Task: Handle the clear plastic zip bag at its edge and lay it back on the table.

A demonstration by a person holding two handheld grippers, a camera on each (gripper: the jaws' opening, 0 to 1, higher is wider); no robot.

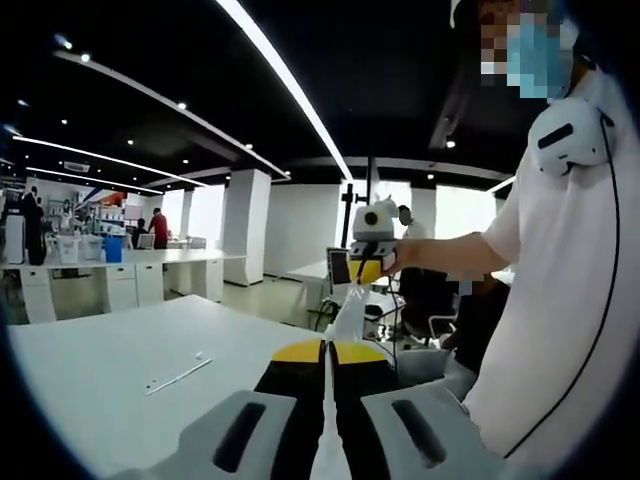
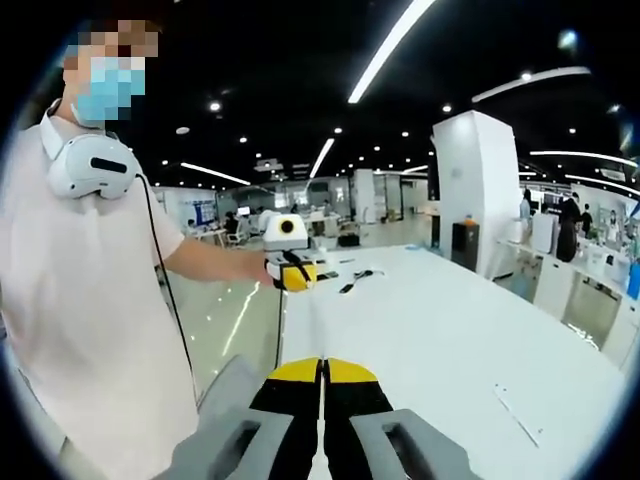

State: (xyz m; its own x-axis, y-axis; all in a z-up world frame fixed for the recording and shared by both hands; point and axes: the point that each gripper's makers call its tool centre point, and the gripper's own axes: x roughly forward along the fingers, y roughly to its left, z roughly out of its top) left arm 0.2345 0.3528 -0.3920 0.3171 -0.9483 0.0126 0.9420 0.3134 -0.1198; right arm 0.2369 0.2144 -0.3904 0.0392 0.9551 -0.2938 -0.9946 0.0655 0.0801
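Note:
The clear plastic zip bag [image 1: 347, 314] hangs stretched between my two grippers, above the white table [image 1: 90, 370]. Seen edge-on, it is only a thin pale sheet. My left gripper [image 1: 328, 350] is shut on one edge of it, yellow tips pressed together. The right gripper [image 1: 368, 264] faces it from farther off, holding the opposite edge. In the right gripper view, my right gripper [image 2: 322, 368] is shut on the bag [image 2: 318, 325], a faint line running to the left gripper [image 2: 291, 272]. The person holding both stands beside the table [image 2: 450, 330].
A thin clear strip [image 1: 178, 374] lies on the table left of the left gripper, and the same kind of strip [image 2: 520, 414] shows in the right gripper view. Small dark items [image 2: 356, 279] lie at the table's far end. Desks, pillars and people stand beyond.

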